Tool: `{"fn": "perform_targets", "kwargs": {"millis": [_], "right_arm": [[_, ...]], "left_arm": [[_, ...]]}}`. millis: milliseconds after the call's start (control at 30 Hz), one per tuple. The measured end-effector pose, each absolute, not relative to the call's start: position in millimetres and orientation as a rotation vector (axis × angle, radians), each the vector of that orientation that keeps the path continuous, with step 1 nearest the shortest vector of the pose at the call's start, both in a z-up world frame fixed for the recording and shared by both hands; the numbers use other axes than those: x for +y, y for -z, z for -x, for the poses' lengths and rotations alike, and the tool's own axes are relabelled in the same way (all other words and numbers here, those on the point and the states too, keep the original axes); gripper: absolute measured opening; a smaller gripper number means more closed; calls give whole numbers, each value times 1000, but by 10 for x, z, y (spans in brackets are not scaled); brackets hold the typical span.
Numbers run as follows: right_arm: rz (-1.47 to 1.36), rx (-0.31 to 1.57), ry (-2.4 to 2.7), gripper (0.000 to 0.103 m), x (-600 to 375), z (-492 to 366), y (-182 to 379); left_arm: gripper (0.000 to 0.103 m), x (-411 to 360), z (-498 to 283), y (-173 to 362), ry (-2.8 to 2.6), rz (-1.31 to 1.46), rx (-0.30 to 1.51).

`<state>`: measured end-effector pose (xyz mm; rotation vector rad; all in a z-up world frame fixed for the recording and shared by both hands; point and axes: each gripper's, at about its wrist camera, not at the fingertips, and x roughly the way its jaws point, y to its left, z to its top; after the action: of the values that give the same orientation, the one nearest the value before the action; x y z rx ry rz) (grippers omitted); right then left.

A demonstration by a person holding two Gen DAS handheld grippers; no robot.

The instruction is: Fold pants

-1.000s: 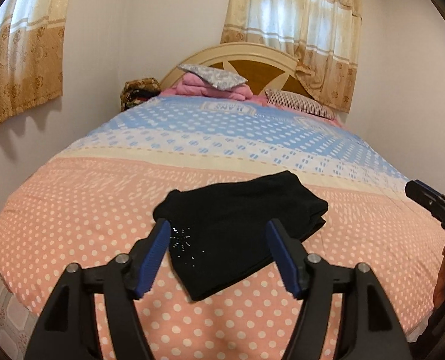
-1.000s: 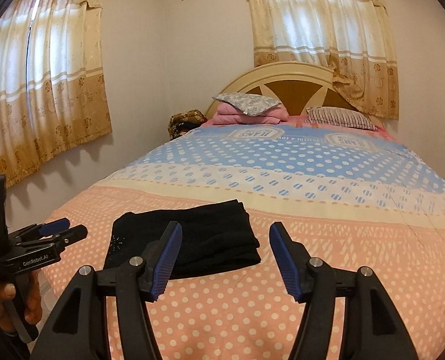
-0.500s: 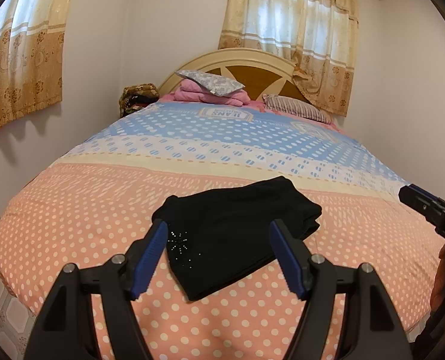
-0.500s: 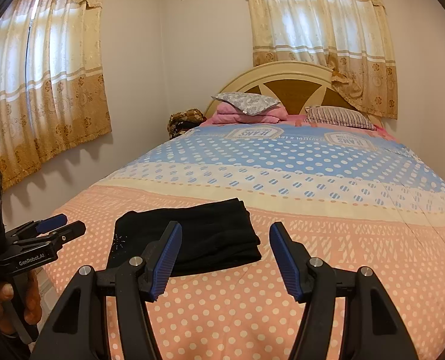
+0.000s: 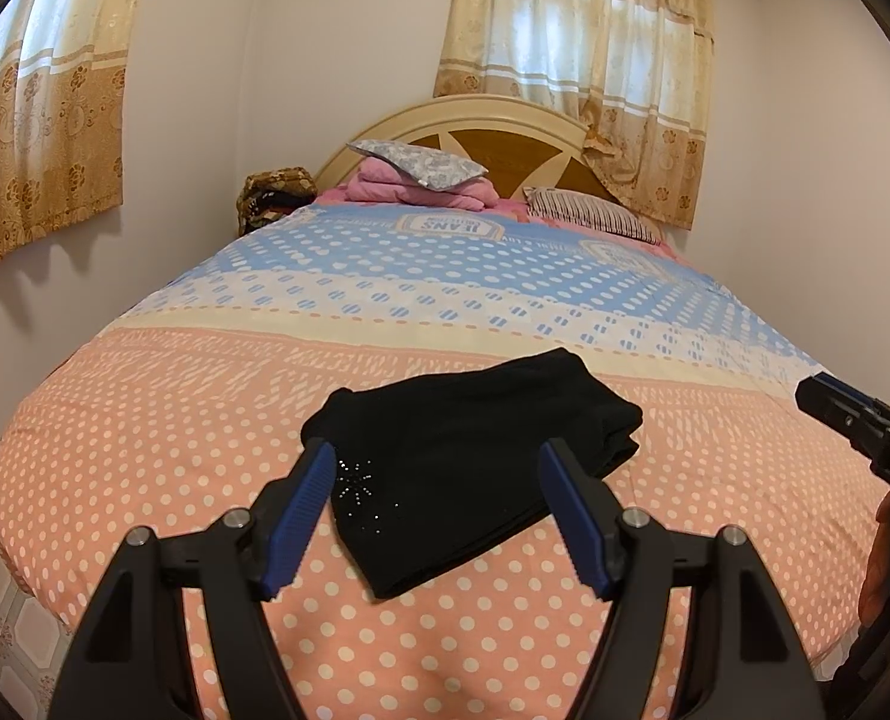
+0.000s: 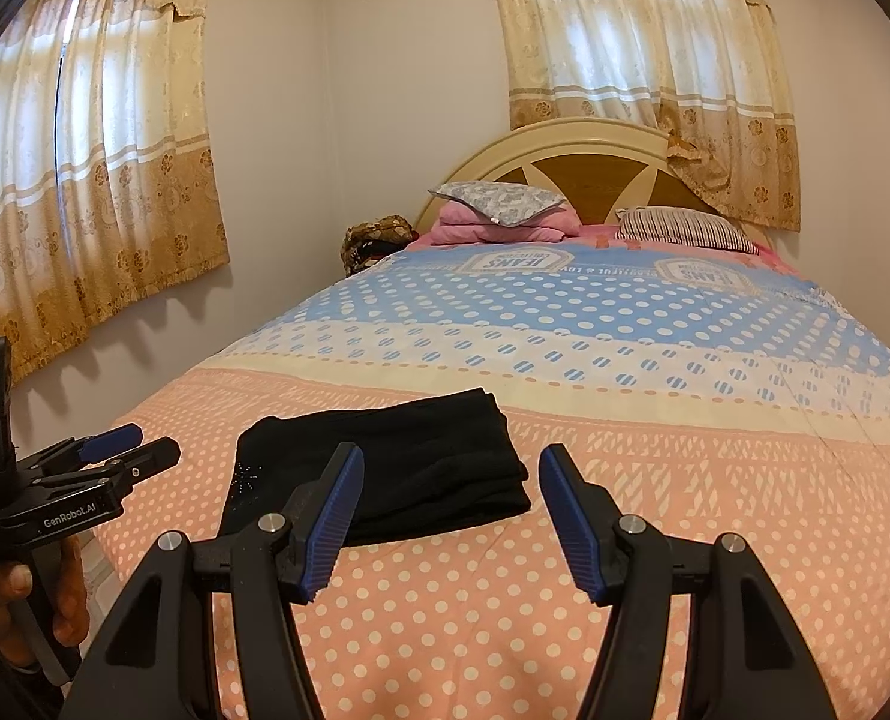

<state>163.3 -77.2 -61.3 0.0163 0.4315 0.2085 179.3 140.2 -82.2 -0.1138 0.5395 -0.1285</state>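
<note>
Change since earlier: little; in the left wrist view the pants sit slightly lower and nearer the blue pads than a second ago, while the right wrist view is unchanged.
Pants: black pants (image 5: 475,456) lie as a compact folded bundle on the near, pink-dotted part of the bed (image 5: 145,450), toward its left side; a small sparkly motif shows at the near-left corner.
Fold state: layered edges show on the bundle's right side; no leg trails loose.
Left hand-held gripper: the left hand-held gripper (image 5: 439,516) hangs above the near edge of the bundle, jaws standing wide apart, pads clear of the cloth, nothing held.
Right hand-held gripper: the right hand-held gripper (image 6: 451,516) is off to the right of the bundle over bare bedspread, jaws likewise apart and empty.
Person: a hand (image 6: 22,606) wraps the left tool's handle at the near-left edge of the right view.
Step in hand: by my reading the folding is essentially done and both tools are released, or poised for a final tidy.
Next move: if another fold is wanted, both tools must drop to the near edge, pinch all layers together and carry them to the far side; otherwise, draw back.
Far end: pillows (image 6: 682,228) and folded pink bedding rest by the headboard.
</note>
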Motion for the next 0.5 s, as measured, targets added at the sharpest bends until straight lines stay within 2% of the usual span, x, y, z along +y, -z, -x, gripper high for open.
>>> {"fn": "perform_targets", "kwargs": {"millis": [500], "right_arm": [[-22,431,-209,62,-791,-1622,621]], "left_arm": [[87,1342,-1772,831,117,85,529]]}}
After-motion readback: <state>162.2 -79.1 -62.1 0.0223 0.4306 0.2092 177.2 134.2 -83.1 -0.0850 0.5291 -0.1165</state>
